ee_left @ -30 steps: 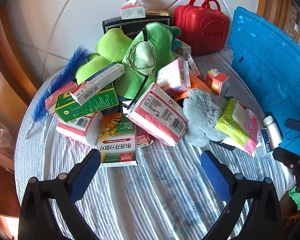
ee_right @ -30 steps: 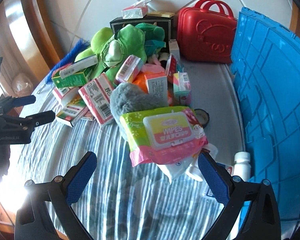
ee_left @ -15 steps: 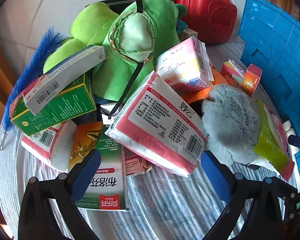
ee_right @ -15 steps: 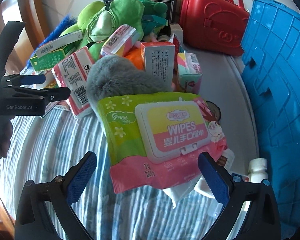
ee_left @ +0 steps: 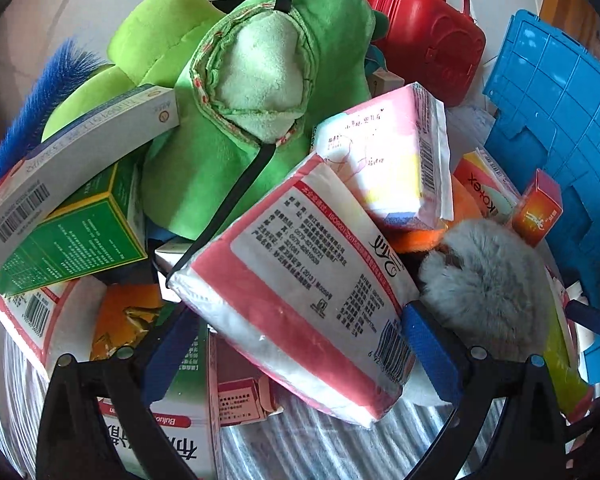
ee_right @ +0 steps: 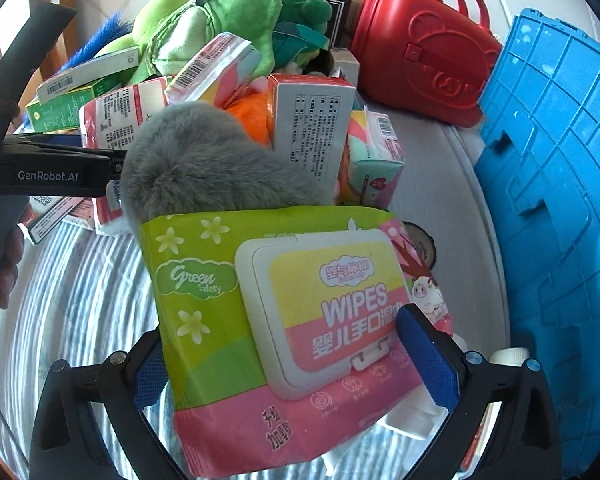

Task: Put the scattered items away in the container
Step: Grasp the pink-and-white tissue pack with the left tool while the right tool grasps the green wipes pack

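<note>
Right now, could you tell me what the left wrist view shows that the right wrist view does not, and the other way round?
Only the left wrist view shows the orange-and-green medicine box under the left gripper, whose open fingers straddle the pink-and-white tissue pack.

Only the right wrist view shows the printed lid of the wipes pack between the open fingers of the right gripper, and the white bottle cap beside the crate.

Both show the green plush toy, grey fluffy toy, red case and blue crate.
</note>
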Demonstrator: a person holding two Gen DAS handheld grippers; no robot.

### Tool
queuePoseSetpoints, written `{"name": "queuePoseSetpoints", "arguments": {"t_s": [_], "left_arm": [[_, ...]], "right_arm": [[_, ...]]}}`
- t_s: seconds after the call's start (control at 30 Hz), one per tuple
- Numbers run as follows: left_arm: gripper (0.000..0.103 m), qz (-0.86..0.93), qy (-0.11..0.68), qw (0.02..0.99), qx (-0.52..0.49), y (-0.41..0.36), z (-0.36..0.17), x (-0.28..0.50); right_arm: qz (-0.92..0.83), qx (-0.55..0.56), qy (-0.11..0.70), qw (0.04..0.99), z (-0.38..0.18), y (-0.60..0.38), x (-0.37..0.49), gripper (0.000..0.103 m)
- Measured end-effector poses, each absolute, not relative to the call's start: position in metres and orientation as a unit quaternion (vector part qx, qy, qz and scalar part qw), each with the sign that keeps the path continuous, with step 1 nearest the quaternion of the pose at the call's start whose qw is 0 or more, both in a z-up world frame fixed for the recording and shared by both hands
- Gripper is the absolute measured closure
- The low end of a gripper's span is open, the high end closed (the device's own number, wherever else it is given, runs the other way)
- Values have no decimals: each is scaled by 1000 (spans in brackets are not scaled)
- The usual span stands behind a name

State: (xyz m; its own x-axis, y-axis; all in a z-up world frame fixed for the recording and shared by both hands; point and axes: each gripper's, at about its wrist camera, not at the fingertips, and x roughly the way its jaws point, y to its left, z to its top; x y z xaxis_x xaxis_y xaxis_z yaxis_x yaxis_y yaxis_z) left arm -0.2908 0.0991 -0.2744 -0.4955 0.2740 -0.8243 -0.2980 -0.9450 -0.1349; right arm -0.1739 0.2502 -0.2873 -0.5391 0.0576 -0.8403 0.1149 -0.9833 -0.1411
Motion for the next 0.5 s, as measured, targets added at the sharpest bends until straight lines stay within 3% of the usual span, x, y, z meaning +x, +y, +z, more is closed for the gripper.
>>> {"name": "queuePoseSetpoints", "arguments": {"t_s": [0.2, 0.33, 0.5], "left_arm": [[0, 864, 3, 165, -475, 108, -281, -296], [0, 863, -3, 164, -477, 109, -281, -297], [21, 868, -26, 171, -465, 99, -269, -287]], "right_arm": [[-876, 472, 93, 9, -288, 251, -175, 8], [-880, 467, 93, 11, -282, 250, -172, 19], [-883, 462, 78, 16, -273, 254, -166, 34]]}}
